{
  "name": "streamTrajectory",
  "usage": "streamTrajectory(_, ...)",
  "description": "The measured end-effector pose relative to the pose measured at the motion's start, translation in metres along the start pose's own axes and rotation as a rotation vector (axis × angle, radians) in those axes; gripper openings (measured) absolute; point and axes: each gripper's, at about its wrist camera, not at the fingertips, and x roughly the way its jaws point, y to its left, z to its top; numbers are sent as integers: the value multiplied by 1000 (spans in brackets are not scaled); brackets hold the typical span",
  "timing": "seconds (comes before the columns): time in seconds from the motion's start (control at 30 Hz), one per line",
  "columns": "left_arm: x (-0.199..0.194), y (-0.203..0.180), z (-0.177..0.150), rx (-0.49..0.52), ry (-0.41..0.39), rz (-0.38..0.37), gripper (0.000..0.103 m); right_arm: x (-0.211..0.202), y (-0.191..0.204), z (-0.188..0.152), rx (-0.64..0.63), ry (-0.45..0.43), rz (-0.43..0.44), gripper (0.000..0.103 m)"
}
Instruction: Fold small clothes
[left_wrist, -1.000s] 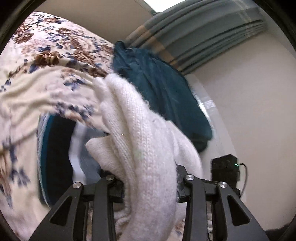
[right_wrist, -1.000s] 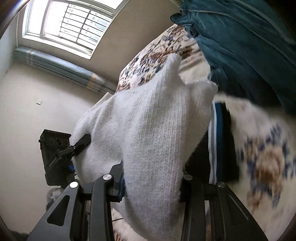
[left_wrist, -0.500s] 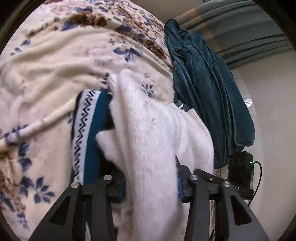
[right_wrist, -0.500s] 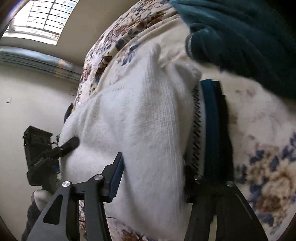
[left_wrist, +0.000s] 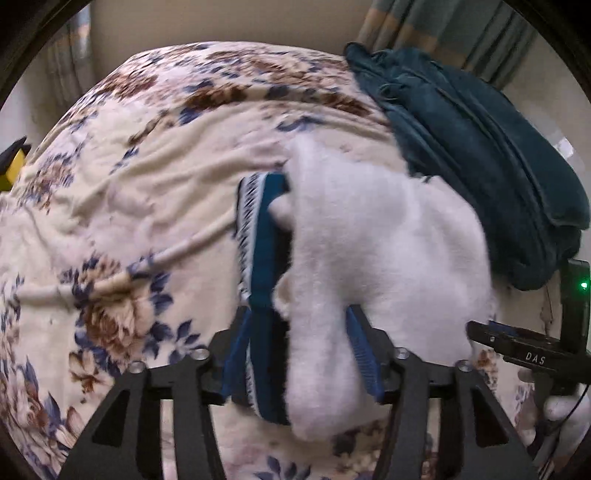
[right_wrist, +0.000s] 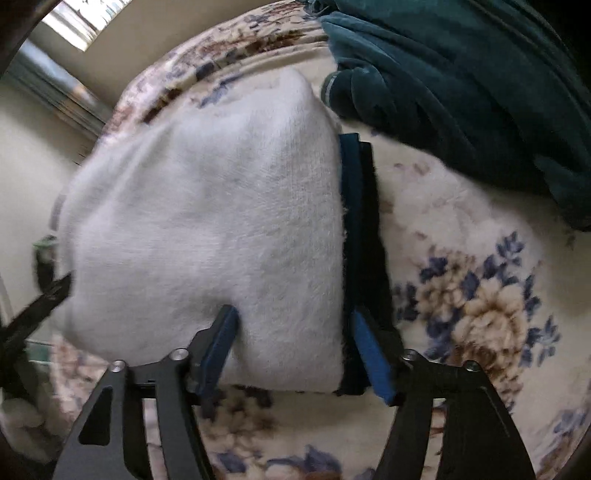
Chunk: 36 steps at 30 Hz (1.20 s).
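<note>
The white knitted garment (left_wrist: 384, 243) lies on the floral blanket (left_wrist: 122, 184), draped over a folded blue-and-white patterned piece (left_wrist: 258, 236), and just beside the heap of teal velvet cloth (left_wrist: 480, 147) that sits further back on the blanket. Both grippers stand at the near edge of the white garment, which stretches away from them towards the teal heap; its long axis, as far as I can judge, runs across from one gripper to the other.

The left gripper (left_wrist: 301, 354) has its jaws spread, with the garment's left end and an edge of the patterned piece lying loosely between the blue pads (left_wrist: 360, 350). The right gripper (right_wrist: 295, 350) is also spread, the garment's right end and the dark edge of the piece below sitting between its pads (right_wrist: 367, 350) without being squeezed. Neither is clearly nearer; each is at its own end.

The white piece looks thick, fuzzy and soft. It seems doubled over, with a rounded fold on the far side, though motion blur hides the finer detail. Its near edge hangs a little over the stack below. I judge that it has just been laid down, and any coming move would start from these two near corners.
</note>
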Motion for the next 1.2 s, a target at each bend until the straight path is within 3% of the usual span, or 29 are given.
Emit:
streamTrajectory(0.1,9,9,-5,5,-12,19,79,17,8,-2,-26,3,-82,78)
streamTrajectory(0.2,11,8,-9,14,-12,10,79,26,5,-1,5,32,-102,81)
streamTrajectory(0.33,-13,-5,-5,3,-19,42,78,-4,7,-3,4,-21,-146,84)
streamTrajectory(0.4,-23,-16,-6,33,-24,101,82,-26,13,-10,-13,-62,-187,103)
streamTrajectory(0.5,-33,-37,-15,112,-21,216,97,-59,22,-25,-28,-116,-244,103)
streamTrajectory(0.6,-44,-50,-32,129,-6,254,97,-90,28,-40,-35,-145,-269,103)
streamTrajectory(0.8,-91,-66,-53,81,-42,237,97,-169,46,-72,-49,-220,-296,103)
streamTrajectory(1.2,-253,-106,-92,81,-201,208,97,-348,87,-151,-84,-388,-319,103)
